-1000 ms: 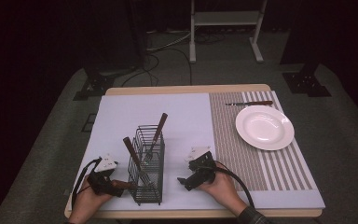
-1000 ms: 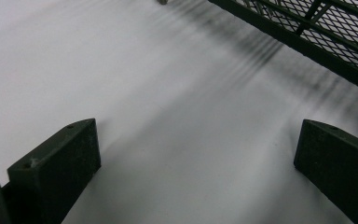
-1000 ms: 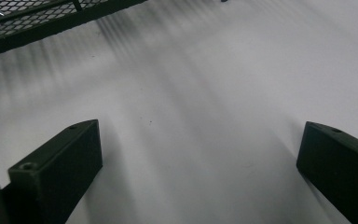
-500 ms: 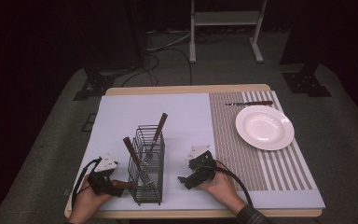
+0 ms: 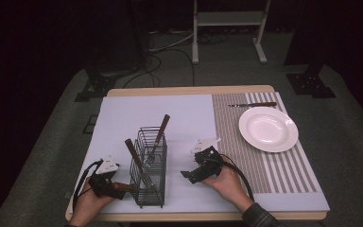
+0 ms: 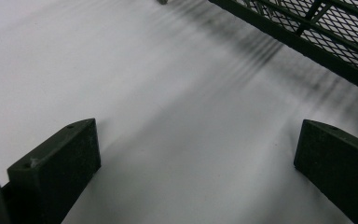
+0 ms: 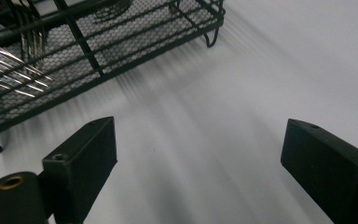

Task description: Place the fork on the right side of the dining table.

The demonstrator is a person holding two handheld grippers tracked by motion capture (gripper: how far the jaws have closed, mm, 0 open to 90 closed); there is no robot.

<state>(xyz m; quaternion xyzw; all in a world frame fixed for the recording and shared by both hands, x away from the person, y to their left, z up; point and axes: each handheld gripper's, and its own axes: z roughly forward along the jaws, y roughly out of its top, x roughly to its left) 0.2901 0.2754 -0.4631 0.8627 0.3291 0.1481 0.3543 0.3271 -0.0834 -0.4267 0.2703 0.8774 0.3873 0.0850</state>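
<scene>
A black wire cutlery basket (image 5: 150,170) stands on the pale mat (image 5: 123,118) near the table's front. Two wooden-handled utensils lean in it: one (image 5: 158,137) tilts right, the other (image 5: 134,158) tilts left. Fork tines (image 7: 16,51) show through the mesh in the right gripper view. My left gripper (image 5: 116,187) rests low on the mat just left of the basket, open, nothing between its jaws (image 6: 198,140); the basket's base (image 6: 307,51) runs along its upper right. My right gripper (image 5: 191,174) sits right of the basket, open and empty (image 7: 200,140), facing the basket (image 7: 98,42).
A white plate (image 5: 268,128) lies on the striped placemat (image 5: 283,165) at the right. A wooden-handled knife (image 5: 253,104) lies just beyond the plate. Stands and cables sit on the dark floor past the table's far edge (image 5: 189,90).
</scene>
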